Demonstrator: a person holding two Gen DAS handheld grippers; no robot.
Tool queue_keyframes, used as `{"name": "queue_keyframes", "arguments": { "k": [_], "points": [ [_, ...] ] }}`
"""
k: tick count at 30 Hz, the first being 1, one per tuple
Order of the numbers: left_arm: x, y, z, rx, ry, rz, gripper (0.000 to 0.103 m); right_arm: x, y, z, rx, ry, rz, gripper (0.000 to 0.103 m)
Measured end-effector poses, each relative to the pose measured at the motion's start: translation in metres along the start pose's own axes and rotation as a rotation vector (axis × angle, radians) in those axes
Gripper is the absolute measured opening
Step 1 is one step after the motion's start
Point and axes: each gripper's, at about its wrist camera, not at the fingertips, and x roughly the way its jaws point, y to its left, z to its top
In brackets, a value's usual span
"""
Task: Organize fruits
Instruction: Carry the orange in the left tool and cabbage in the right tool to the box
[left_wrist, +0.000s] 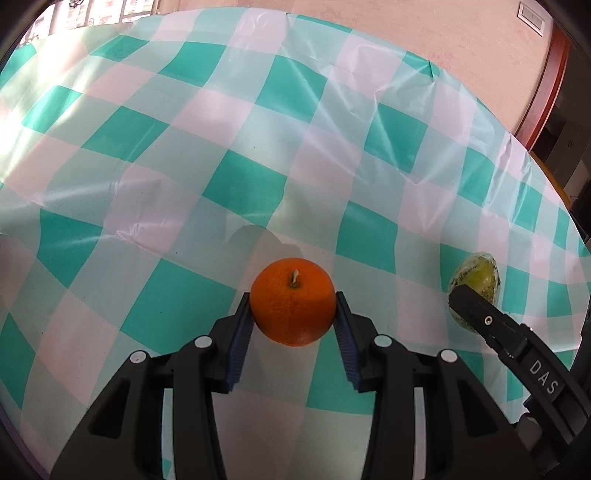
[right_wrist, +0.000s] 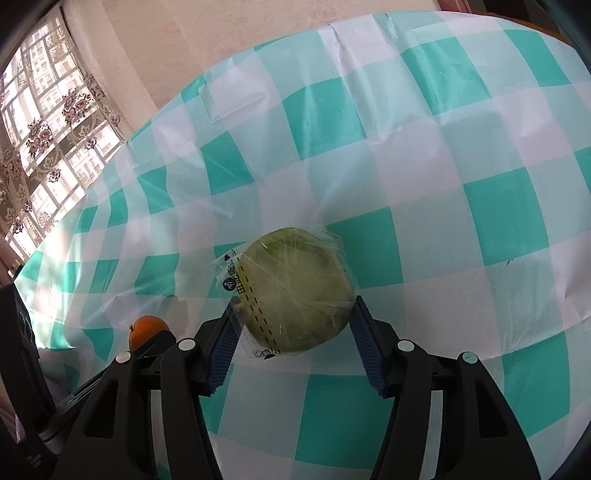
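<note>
An orange (left_wrist: 293, 304) with its short stem facing the camera is held above the checked tablecloth (left_wrist: 184, 147), my left gripper (left_wrist: 293, 308) shut on it, blue pads pressed to both its sides. A green fruit wrapped in clear printed plastic (right_wrist: 295, 291) is clamped in my right gripper (right_wrist: 295, 317), whose pads press its sides. In the left wrist view the wrapped green fruit (left_wrist: 476, 277) shows at the right, behind a black finger (left_wrist: 487, 321) of the right gripper. In the right wrist view the orange (right_wrist: 147, 330) peeks out low on the left.
A teal and white checked plastic cloth (right_wrist: 443, 184) covers the table, creased in places. A pink wall (left_wrist: 406, 29) lies beyond the far edge. A window with flowered curtains (right_wrist: 48, 122) is at the left. A red-brown door frame (left_wrist: 550, 85) stands at the right.
</note>
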Motion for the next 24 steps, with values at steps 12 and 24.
{"name": "queue_keyframes", "arguments": {
  "k": [12,24],
  "points": [
    [-0.043,-0.015,-0.070,0.001,0.004,-0.021,0.043,-0.046,0.023,-0.063,-0.015,0.003,0.001,0.057],
    [-0.091,-0.004,-0.125,0.038,0.000,-0.038,0.043,-0.095,0.030,-0.117,-0.022,-0.008,0.007,0.057]
  ]
}}
